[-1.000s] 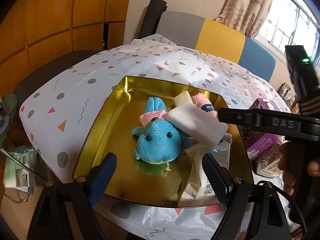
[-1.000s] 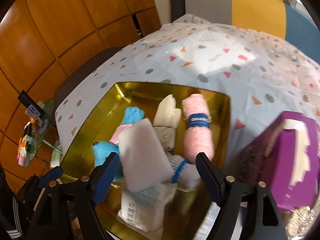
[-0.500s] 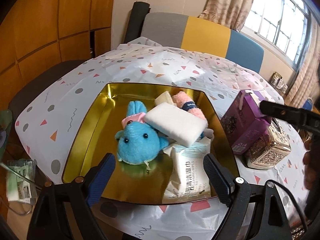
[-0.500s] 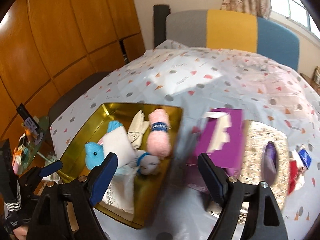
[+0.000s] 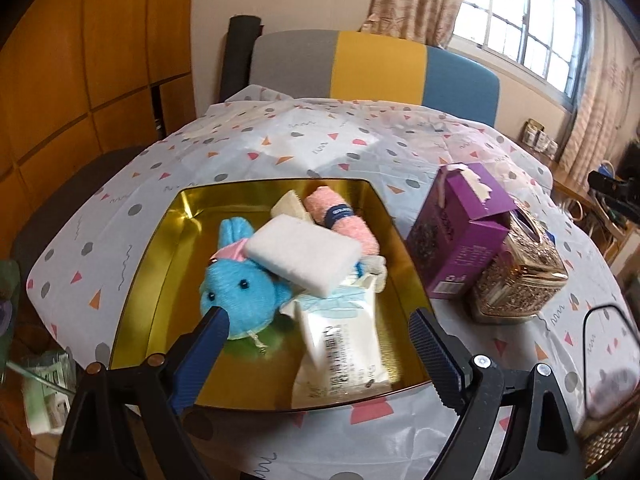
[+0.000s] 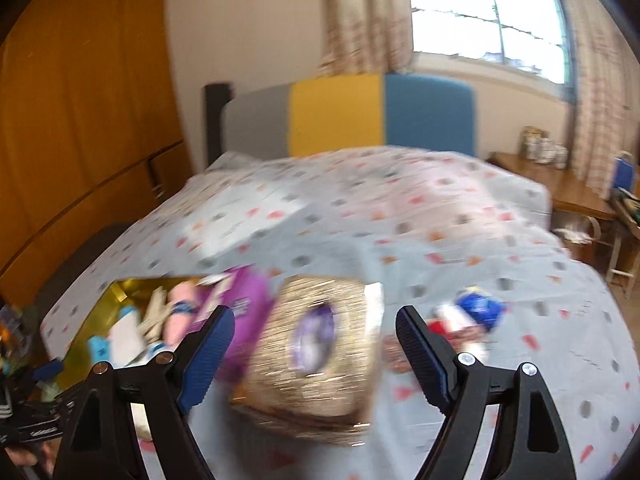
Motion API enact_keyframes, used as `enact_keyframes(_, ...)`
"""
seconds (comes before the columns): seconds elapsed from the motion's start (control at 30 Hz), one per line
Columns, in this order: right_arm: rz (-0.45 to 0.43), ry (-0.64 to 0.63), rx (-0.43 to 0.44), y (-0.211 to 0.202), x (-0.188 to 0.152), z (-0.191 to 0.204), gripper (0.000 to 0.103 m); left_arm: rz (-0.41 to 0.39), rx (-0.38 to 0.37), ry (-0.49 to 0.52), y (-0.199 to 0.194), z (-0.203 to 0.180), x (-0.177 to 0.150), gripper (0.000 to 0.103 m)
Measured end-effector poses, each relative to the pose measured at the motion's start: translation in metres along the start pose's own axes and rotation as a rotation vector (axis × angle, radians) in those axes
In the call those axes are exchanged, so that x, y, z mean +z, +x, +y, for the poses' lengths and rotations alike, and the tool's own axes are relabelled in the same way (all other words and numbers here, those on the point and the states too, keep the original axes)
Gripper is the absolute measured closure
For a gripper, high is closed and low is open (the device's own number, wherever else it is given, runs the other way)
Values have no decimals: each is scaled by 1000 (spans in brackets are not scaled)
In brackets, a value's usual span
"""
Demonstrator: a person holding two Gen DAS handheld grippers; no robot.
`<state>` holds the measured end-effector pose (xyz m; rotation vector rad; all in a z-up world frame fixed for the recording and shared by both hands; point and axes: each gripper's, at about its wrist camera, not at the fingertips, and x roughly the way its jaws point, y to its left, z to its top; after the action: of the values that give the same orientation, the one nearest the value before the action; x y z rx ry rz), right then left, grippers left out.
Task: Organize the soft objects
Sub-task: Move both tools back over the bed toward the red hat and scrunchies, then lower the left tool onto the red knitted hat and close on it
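Lying in gold tray [image 5: 144, 280]: blue plush [image 5: 240, 292], white sponge block [image 5: 304, 254], pink rolled towel [image 5: 340, 220] and wipes packet [image 5: 340, 344] are being seen piled together on the patterned surface [image 5: 280, 148].
Left tool [image 5: 316, 344]: is being held released above the tray's near edge, nothing between its fingers.
Right tool [image 6: 312, 344]: is being held released over the gold tissue box [image 6: 320, 356]; nothing is being gripped.
Partly hidden: the plush is being overlapped by the sponge; a cream item behind the towel cannot be made out.
Blurred: the right wrist view is being smeared; the purple box [image 5: 460, 232] and the red and blue items to the right cannot be identified there.
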<state>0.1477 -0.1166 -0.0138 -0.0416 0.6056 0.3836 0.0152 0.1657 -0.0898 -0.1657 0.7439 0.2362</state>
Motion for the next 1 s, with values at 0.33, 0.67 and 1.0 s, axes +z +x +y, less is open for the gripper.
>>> enact_keyframes(0.33,54,169,-156,6,-8,-110,19,-36,-24,105,-7,-36,10,11)
enact_keyframes(0.67,153,365,-346,39,-56,-211,19,-55,-58,207,-13,-79,18,11)
enact_keyframes(1.0,179,586,-349,31,-72,-250,19,-61,-121,270,-16,-119,23,11)
